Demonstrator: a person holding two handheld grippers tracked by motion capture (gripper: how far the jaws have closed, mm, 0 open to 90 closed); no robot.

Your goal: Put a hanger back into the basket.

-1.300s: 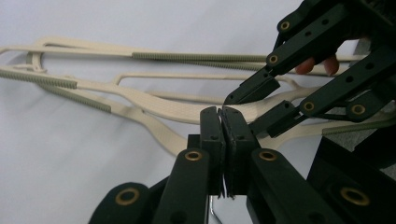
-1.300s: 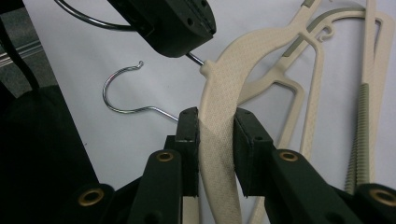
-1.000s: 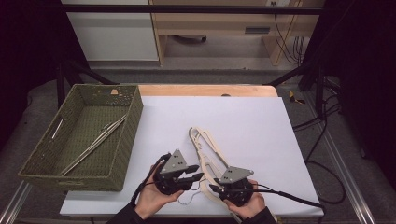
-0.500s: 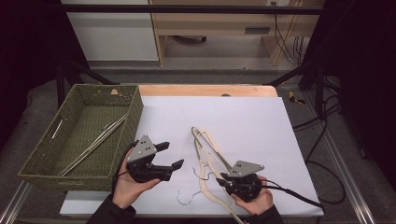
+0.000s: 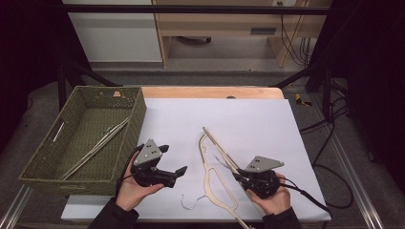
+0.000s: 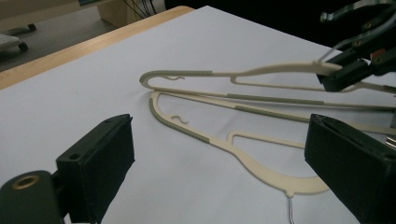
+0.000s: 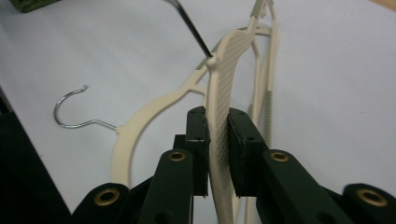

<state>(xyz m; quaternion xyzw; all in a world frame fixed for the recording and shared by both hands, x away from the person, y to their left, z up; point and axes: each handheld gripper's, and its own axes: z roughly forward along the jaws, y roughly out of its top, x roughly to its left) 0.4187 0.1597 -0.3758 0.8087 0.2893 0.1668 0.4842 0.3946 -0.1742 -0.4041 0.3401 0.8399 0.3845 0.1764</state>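
Two cream plastic hangers are on the white table top. One hanger (image 5: 214, 183) (image 6: 261, 161) (image 7: 154, 107) lies flat, its wire hook (image 5: 191, 203) (image 7: 70, 112) pointing towards the front edge. My right gripper (image 5: 237, 176) (image 7: 218, 128) (image 6: 345, 74) is shut on the other hanger (image 5: 217, 143) (image 7: 229, 56) (image 6: 261, 71), and its jaws have just been closing tighter on the ribbed arm. My left gripper (image 5: 173, 160) (image 6: 219, 135) stands open beside the basket, left of both hangers. Its jaws have just been opening and hold nothing.
A green wicker basket (image 5: 43, 157) stands at the table's left with thin metal hangers (image 5: 95, 143) inside. A wooden strip (image 5: 210, 91) runs along the far edge. Cables (image 5: 329, 167) hang off the right side. White surface lies bare behind the hangers.
My left gripper has let go of the hangers, opened wide and drawn away to the left. My right gripper has risen a little, still gripping its hanger.
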